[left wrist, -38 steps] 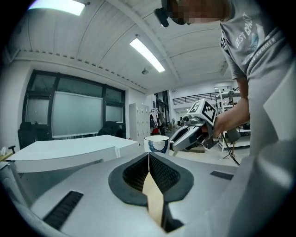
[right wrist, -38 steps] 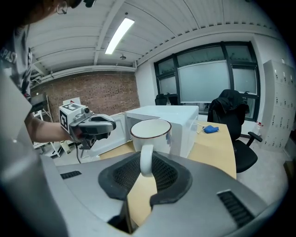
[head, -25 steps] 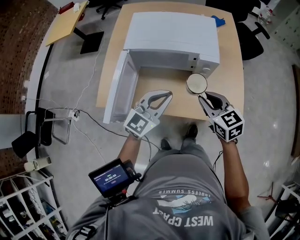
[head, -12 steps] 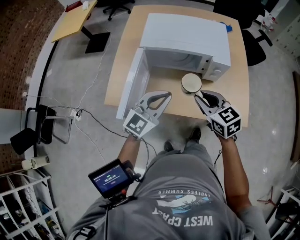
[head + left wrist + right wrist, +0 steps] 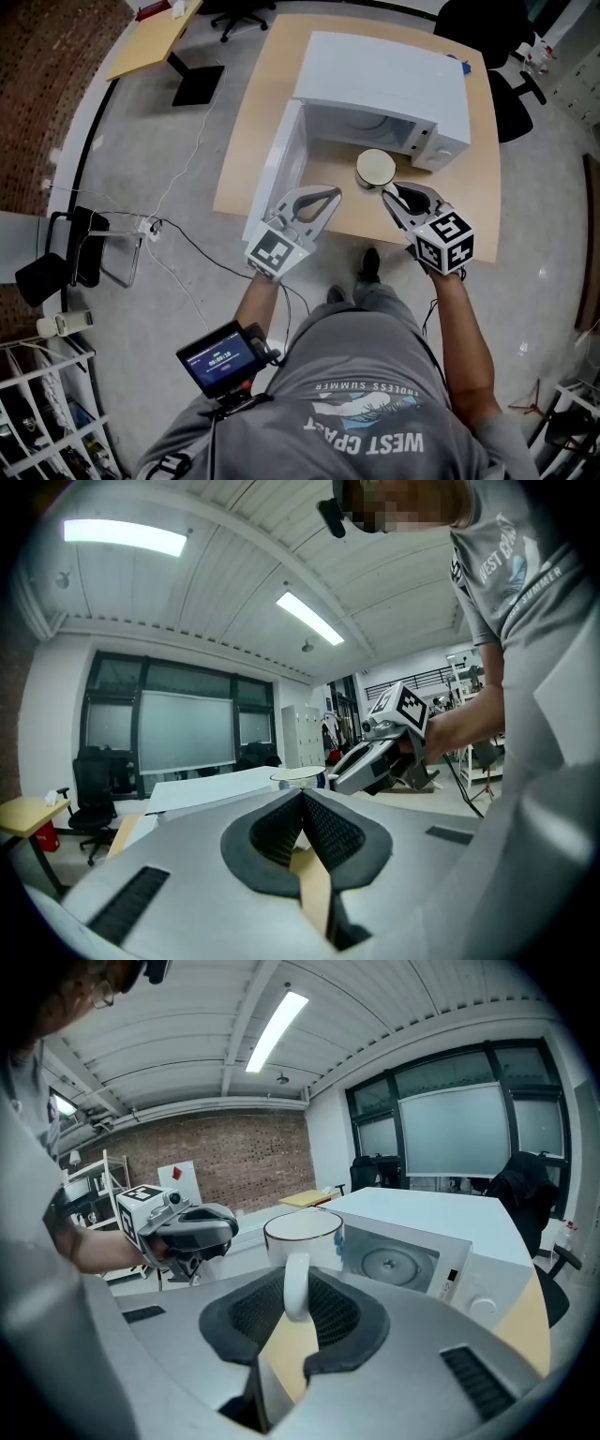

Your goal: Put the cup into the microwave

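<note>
Carry the cup (image 5: 376, 168) level, pinched by its handle in the right gripper's (image 5: 394, 194) fingers (image 5: 339, 1311), over the desk (image 5: 251, 141) just before the microwave's (image 5: 384, 75) mouth. Enter straight, clearing the frame. Mind the open door (image 5: 279, 173) on the left. Leave the left gripper (image 5: 328, 195), fingers pressed together on nothing, aside.

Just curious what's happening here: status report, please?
Right gripper shut on cup, by its handle. Left gripper shut, empty. Microwave door open; nothing seen in the way.
</note>
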Available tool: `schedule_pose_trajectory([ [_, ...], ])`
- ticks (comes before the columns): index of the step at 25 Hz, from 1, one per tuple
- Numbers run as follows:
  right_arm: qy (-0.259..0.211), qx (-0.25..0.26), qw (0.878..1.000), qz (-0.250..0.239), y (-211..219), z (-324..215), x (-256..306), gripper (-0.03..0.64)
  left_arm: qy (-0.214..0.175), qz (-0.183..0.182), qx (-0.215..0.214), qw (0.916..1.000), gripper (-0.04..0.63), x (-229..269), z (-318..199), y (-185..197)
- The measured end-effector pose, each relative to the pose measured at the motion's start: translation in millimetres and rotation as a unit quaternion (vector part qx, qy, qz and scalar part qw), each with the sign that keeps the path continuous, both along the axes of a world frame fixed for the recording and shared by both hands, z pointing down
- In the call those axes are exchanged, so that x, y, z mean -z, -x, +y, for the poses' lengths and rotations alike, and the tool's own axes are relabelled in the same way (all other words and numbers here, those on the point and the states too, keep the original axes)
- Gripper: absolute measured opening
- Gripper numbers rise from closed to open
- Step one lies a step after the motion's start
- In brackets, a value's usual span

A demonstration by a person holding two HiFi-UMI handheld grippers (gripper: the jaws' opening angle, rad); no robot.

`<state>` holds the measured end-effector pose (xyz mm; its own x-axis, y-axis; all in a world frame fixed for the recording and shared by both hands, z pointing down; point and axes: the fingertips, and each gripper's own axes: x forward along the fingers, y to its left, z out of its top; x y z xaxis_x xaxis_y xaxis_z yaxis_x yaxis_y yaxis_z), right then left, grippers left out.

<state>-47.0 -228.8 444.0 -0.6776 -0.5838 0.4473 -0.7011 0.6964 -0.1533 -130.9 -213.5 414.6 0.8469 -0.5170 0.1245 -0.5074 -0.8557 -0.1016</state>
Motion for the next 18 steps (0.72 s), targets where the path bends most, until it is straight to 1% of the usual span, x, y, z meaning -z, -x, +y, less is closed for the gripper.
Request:
schedule_pose_trajectory([
  [8, 0.015, -0.012, 1.000, -0.002, -9.1, -37.7, -31.8, 0.077, 0.022, -0.009, 0.008, 0.9997, 0.021, -23.1, -26.5, -10.6],
  [12, 0.024, -0.022, 0.999, -0.002, -16.1, -65.3, -52.2, 0.077, 0.035, -0.007, 0.019, 0.9992, 0.021, -31.3, -47.7, -17.1],
  [18, 0.025, -0.040, 0.999, 0.001, -20.3, -116.3, -90.0, 0.077, 0.050, -0.010, 0.022, 0.9985, 0.021, -54.6, -73.7, -26.3],
])
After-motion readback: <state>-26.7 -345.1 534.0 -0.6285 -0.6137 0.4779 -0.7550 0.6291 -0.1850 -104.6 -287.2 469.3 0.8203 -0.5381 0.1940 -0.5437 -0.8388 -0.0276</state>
